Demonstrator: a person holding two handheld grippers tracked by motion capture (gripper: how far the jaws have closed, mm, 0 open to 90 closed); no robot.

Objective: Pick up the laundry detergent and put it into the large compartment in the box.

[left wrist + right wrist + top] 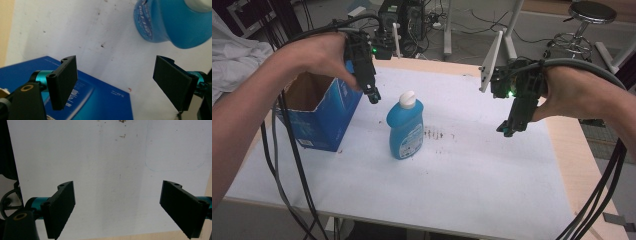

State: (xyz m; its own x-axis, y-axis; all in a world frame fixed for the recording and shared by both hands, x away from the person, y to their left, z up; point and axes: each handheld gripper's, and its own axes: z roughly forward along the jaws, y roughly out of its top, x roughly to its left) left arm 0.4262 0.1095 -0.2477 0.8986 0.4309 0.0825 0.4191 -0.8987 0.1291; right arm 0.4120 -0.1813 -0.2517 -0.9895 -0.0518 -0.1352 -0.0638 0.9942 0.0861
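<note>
Blue bottle [405, 131], white cap: standing upright on the white table cover [472, 170], just beyond and below the left gripper [373, 96], apart from its fingers [65, 82]; in the left gripper view it is lying up and right of the gap. Left gripper: hovering, jaws spread wide, nothing between them. Blue cardboard box [319, 116]: sitting open-topped under the left hand [319, 55], beside the bottle. Right gripper [511, 129]: hanging well apart from the bottle, jaws released, gripping nothing.

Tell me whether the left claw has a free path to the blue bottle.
Probably yes. The left claw hangs open just up-left of the blue bottle, with bare white table cover between them; the blue box sits off to the side.
</note>
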